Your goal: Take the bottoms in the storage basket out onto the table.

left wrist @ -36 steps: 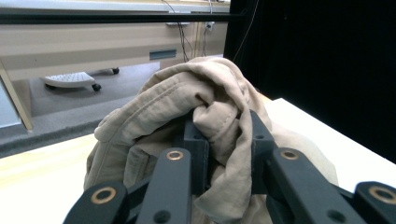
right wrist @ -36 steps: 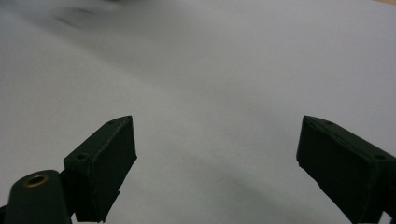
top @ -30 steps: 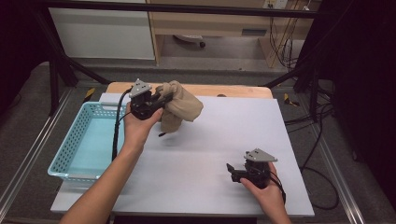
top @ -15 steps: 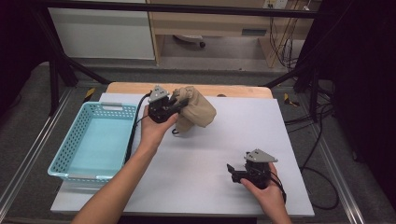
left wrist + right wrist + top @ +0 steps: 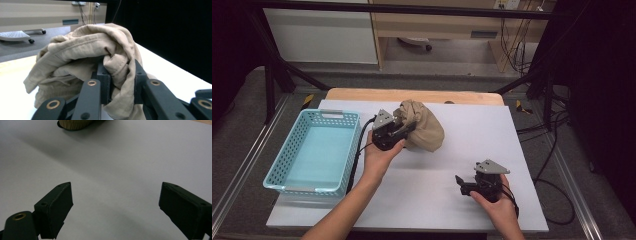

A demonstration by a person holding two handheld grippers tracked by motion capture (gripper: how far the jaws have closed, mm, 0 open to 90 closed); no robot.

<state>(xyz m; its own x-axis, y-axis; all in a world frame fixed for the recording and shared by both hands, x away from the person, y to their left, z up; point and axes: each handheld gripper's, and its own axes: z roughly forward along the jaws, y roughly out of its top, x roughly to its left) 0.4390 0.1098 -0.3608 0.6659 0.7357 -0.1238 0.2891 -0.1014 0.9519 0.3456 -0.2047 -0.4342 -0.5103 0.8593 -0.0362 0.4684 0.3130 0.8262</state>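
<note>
A crumpled beige cloth point(image 5: 424, 127) lies bunched on the white table point(image 5: 472, 130) near its far middle. My left gripper point(image 5: 404, 131) is shut on a fold of that cloth point(image 5: 117, 75), the fabric pinched between both black pads. The bundle rests on the table surface, just right of the basket. At the front right, my right gripper point(image 5: 462, 184) sits low over the table, held in a hand, its jaws wide open with bare tabletop point(image 5: 112, 182) between them. The edge of the cloth point(image 5: 73, 124) shows far off in the right gripper view.
A light-blue plastic basket point(image 5: 287, 155) stands at the table's left side with nothing inside. A wooden strip point(image 5: 412, 95) runs along the table's far edge. Cables point(image 5: 557, 125) hang off the right side. A dark frame leg stands beyond the left corner.
My left gripper has carried the beige cloth rightward and down, away from the basket, until the bundle rests on the table. The right gripper has stayed where it was.
</note>
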